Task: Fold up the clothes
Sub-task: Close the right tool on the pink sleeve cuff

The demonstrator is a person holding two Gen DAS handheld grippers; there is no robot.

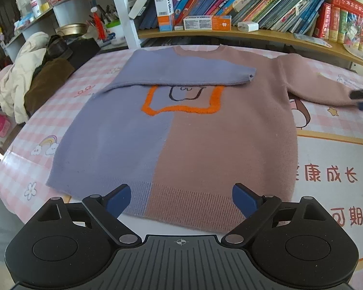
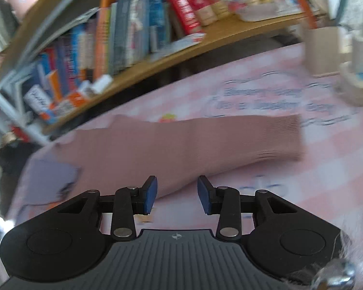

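On the pink checked bedspread (image 1: 326,130), flat and front side up: two-tone sweater (image 1: 205,145), blue-grey on one half, dusty pink on the other, orange outline patch on the chest. Ribbed hem is nearest the left wrist camera, neckline toward the bookshelf (image 1: 230,32).

Blue-grey sleeve (image 1: 181,72) is folded across the chest, cuff ending past the centre line, lying over the top edge of the orange patch. Pink sleeve (image 2: 193,140) is stretched out sideways on the bedspread, not folded.

Left gripper (image 1: 181,200): jaws spread wide, nothing between them. It hovers over the hem, blue pads on either side of the colour seam; no contact with the knit that I can see.

Right gripper (image 2: 177,194): jaws partly closed, gap between the blue pads, nothing clamped. It sits at the near edge of the pink sleeve, about mid-length, with the cuff well off to the right in its own view. Right wrist view is motion-blurred, so I cannot tell whether the fingertips touch the fabric. Its dark tip also shows at the far right edge of the left wrist view, next to the pink sleeve's cuff end.
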